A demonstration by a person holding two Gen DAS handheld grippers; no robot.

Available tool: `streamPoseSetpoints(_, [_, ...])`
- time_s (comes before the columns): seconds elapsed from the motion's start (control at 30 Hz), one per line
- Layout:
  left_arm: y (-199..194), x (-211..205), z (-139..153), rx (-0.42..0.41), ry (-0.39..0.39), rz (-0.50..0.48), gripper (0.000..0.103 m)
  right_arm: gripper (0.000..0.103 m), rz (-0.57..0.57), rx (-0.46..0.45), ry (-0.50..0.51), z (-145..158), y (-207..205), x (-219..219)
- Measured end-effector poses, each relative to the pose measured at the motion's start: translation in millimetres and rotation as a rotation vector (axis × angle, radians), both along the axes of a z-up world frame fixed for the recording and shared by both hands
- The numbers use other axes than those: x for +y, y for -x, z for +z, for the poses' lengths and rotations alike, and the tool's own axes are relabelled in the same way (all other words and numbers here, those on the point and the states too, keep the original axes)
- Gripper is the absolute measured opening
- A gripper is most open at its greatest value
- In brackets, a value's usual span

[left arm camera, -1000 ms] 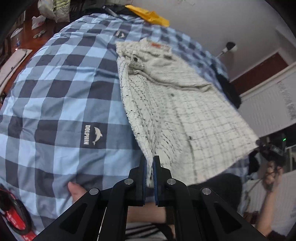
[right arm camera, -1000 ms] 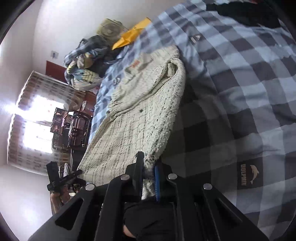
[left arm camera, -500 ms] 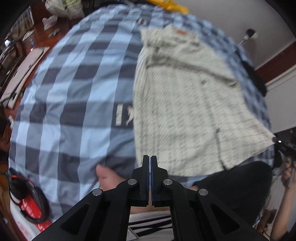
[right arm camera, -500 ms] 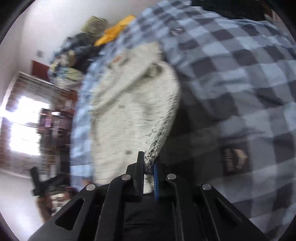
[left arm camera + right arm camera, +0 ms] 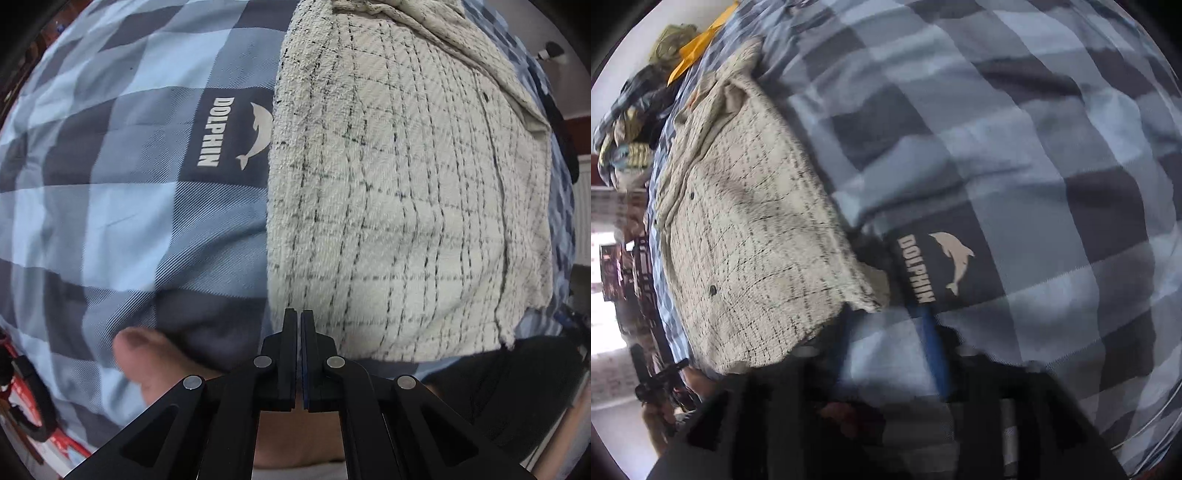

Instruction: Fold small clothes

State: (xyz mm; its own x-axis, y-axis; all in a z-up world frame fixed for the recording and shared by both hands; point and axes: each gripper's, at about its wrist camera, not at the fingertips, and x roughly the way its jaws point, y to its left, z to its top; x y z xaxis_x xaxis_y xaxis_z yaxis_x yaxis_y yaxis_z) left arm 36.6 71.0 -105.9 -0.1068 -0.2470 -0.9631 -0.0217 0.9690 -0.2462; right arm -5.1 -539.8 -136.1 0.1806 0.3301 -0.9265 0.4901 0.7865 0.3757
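A: The surface is a bedspread [image 5: 122, 206] in blue and grey checks, with a dark patch reading DOLPHIN [image 5: 236, 133] beside a pale dolphin figure. Past its far end the right wrist view shows a heap of clothes [image 5: 631, 147] and something orange-yellow [image 5: 696, 48]; a bright window sits at the left edge.

B: And the garment?

A: The cream checked shirt [image 5: 399, 206] lies spread on the bedspread, its left edge just beside the patch. Its collar end is cut off at the top of the left wrist view.

B: The grippers?

A: The left gripper [image 5: 298, 317] has its jaws pressed together with nothing between them, tips at the shirt's near hem. The right gripper [image 5: 886, 332] is badly blurred; one blue pad [image 5: 936, 354] shows, and the fingers look spread apart, off the shirt's corner.

B: Anything else nearby?

A: A bare toe [image 5: 144, 354] presses the bedspread left of the left gripper. Red and black gear [image 5: 26, 402] sits at the lower left edge.
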Motion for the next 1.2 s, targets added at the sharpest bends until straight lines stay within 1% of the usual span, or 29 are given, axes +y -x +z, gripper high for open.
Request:
streamPoseSetpoints(0.1, [-3,9,-2,0.013,0.053,0.050,0.001,0.051,-0.010,0.004,0.015,2,4,-2])
streamPoseSetpoints(0.13, [-3,12,-2,0.018,0.084,0.079,0.002,0.051,-0.015,0.006,0.007,0,2,-2])
streamPoseSetpoints(0.2, [-4,17,-5,0.029,0.108,0.101,0.007,0.051,-0.014,0.009,-0.001,-3,4,0])
streamPoseSetpoints(0.23, [-3,17,-7,0.032,0.102,0.100,0.020,0.051,-0.010,0.011,-0.001,-1,6,0])
streamPoseSetpoints(0.27, [-2,17,-8,0.031,0.101,0.098,0.050,0.051,-0.009,0.012,0.000,-3,4,2])
streamPoseSetpoints(0.3, [-3,17,-8,0.025,0.103,0.097,0.071,0.051,-0.009,0.011,-0.001,-3,5,2])
streamPoseSetpoints(0.33, [-2,16,-4,-0.002,0.098,0.092,0.095,0.051,-0.014,0.012,-0.006,-4,4,3])
streamPoseSetpoints(0.37, [-2,14,0,-0.029,0.089,0.082,0.096,0.051,-0.019,0.011,-0.013,-5,4,3])
streamPoseSetpoints(0.4, [-2,12,5,-0.067,0.060,0.064,0.095,0.051,-0.021,0.009,-0.018,-5,4,2])
streamPoseSetpoints(0.43, [-6,11,6,-0.071,0.047,0.064,0.096,0.051,-0.022,0.006,-0.023,-5,4,3])
streamPoseSetpoints(0.5, [-7,17,0,-0.043,0.012,0.067,0.095,0.051,-0.022,0.005,-0.019,-5,3,4])
streamPoseSetpoints(0.6, [-8,17,-13,0.002,-0.042,0.051,0.092,0.051,-0.020,0.008,-0.009,-4,2,5])
streamPoseSetpoints(0.67, [-9,16,-21,0.022,-0.058,0.019,0.081,0.051,-0.019,0.009,-0.005,-4,1,5])
streamPoseSetpoints(0.7, [-7,18,-24,0.028,-0.063,0.009,0.079,0.051,-0.019,0.008,-0.003,-3,0,5])
streamPoseSetpoints(0.73, [-8,16,-28,0.038,-0.070,-0.003,0.074,0.051,-0.020,0.006,-0.003,-3,-1,5])
streamPoseSetpoints(0.8, [-7,11,-36,0.047,-0.091,-0.039,0.074,0.051,-0.023,0.002,-0.006,-2,-1,5])
streamPoseSetpoints(0.83, [-6,9,-37,0.044,-0.096,-0.047,0.070,0.051,-0.023,-0.001,-0.007,-2,-2,7])
streamPoseSetpoints(0.9, [-7,8,-36,0.031,-0.081,-0.060,0.051,0.051,-0.021,-0.002,-0.003,-2,-2,7])
streamPoseSetpoints(0.93, [-7,3,-34,0.020,-0.064,-0.065,0.030,0.051,-0.020,-0.001,-0.003,-3,-2,6])
streamPoseSetpoints(0.97, [-7,1,-31,0.012,-0.034,-0.070,0.016,0.051,-0.023,-0.003,-0.007,-4,-2,5])
streamPoseSetpoints(1.0, [-7,0,-29,0.008,-0.015,-0.074,0.013,0.051,-0.026,-0.010,-0.019,-5,-2,4])
streamPoseSetpoints(1.07, [-7,-8,-23,-0.016,-0.035,-0.104,0.008,0.051,-0.030,-0.018,-0.054,-8,-4,3])
streamPoseSetpoints(1.13, [-4,-14,-15,-0.050,-0.047,-0.132,0.006,0.051,-0.032,-0.028,-0.094,-12,-6,3])
streamPoseSetpoints(1.2, [-7,-19,-3,-0.088,-0.033,-0.135,0.006,0.051,-0.032,-0.019,-0.105,-16,-9,3])
